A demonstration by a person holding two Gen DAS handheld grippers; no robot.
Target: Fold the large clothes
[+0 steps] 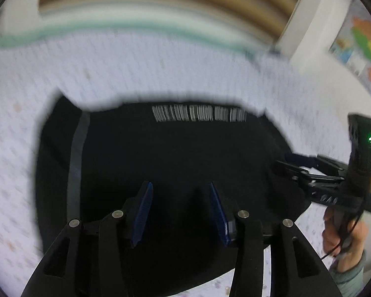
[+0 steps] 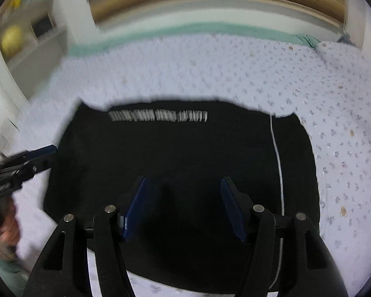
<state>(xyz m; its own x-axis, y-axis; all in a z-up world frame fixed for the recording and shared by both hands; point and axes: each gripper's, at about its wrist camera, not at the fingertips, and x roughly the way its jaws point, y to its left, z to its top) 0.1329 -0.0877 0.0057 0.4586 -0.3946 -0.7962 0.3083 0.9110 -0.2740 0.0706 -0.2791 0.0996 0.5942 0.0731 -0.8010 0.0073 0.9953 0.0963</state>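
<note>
A black garment (image 1: pixel 175 153) with a line of white print (image 1: pixel 200 113) lies spread flat on the bed. It also shows in the right wrist view (image 2: pixel 185 153), with a thin white stripe (image 2: pixel 278 163) down its right side. My left gripper (image 1: pixel 180 190) is open and empty just above the cloth near its near edge. My right gripper (image 2: pixel 183 185) is open and empty above the cloth too. In the left wrist view the right gripper (image 1: pixel 287 160) shows at the garment's right edge. In the right wrist view the left gripper (image 2: pixel 49 151) shows at its left edge.
The bed has a pale sheet with small flower print (image 2: pixel 334 113) and a green edge (image 2: pixel 160 32) at the far side. A white shelf unit (image 2: pixel 32 39) stands at the left. A coloured map (image 1: pixel 363 57) hangs on the right wall.
</note>
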